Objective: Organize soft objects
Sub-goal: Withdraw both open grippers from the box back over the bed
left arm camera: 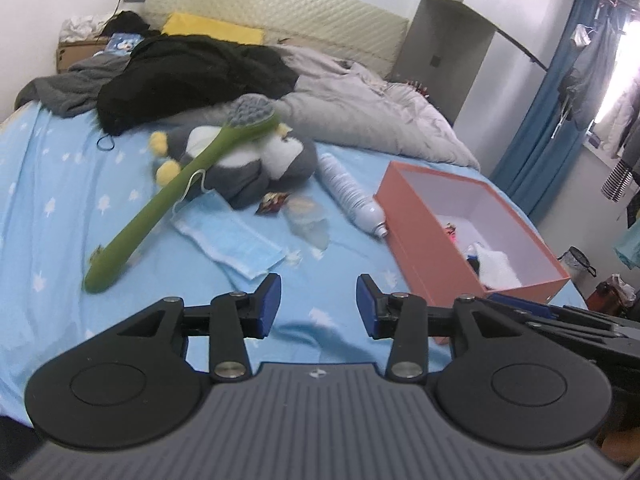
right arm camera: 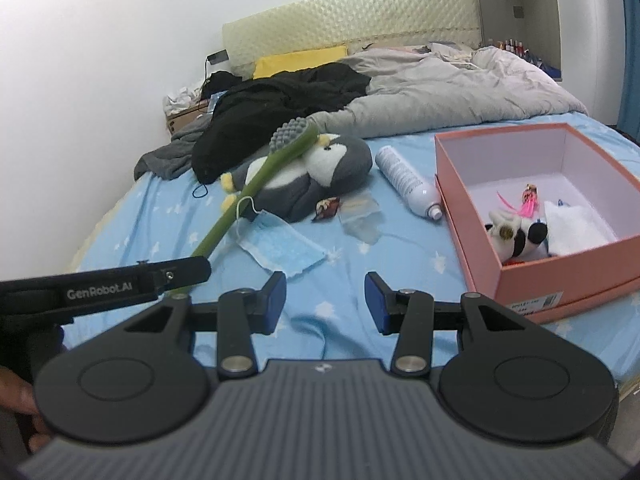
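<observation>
Both the left gripper and right gripper hang spread and empty over the sheet. The penguin lies upper centre, under the brush. Lifting the penguin may roll the brush off; the box sits right.

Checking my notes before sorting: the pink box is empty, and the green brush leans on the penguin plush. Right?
Not quite. The pink box already holds a small panda plush and a white cloth, as the right wrist view shows. The green brush does lean on the penguin plush.
</observation>
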Available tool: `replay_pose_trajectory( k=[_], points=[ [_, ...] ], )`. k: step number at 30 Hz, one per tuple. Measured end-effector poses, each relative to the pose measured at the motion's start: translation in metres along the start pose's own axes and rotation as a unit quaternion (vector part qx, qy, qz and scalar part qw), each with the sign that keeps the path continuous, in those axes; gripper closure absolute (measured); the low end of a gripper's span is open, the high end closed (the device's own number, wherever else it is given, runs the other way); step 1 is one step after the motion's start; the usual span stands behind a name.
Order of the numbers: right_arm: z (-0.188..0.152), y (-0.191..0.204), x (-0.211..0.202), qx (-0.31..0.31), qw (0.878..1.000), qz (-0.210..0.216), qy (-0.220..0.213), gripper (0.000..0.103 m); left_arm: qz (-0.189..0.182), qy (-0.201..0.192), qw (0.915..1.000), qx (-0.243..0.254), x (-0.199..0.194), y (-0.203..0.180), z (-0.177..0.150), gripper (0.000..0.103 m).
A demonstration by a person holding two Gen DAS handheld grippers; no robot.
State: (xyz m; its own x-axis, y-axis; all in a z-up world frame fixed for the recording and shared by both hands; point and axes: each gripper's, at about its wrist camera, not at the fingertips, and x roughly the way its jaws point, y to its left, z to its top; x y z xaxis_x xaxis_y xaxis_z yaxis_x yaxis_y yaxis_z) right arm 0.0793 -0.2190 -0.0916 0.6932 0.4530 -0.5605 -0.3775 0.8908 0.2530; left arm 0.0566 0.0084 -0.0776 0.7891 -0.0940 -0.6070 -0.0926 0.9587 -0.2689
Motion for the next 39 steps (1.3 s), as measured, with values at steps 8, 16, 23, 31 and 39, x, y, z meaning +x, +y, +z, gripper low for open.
replay_pose_trajectory(
  k=[8,16,23,31,39],
  points=[
    [-0.015,-0.008,0.018,0.007,1.0,0.0,0.02,0.057,0.006,0.016,0.9997,-0.017,0.029,0.015,-0.01,0.051],
    [-0.011,-0.012,0.061,-0.007,0.999,-0.003,0.046,0.057,0.014,0.043,0.998,-0.045,0.082,0.034,-0.009,0.051],
    [-0.002,-0.018,0.109,-0.015,0.998,-0.007,0.061,0.057,0.021,0.054,0.9965,-0.061,0.134,0.052,-0.004,0.051],
    [0.006,-0.028,0.175,-0.034,0.996,-0.018,0.078,0.057,0.021,0.065,0.994,-0.086,0.195,0.076,-0.002,0.051],
    [0.016,-0.044,0.233,-0.027,0.996,-0.028,0.08,0.057,0.032,0.074,0.9923,-0.094,0.239,0.089,-0.003,0.051]
  ],
)
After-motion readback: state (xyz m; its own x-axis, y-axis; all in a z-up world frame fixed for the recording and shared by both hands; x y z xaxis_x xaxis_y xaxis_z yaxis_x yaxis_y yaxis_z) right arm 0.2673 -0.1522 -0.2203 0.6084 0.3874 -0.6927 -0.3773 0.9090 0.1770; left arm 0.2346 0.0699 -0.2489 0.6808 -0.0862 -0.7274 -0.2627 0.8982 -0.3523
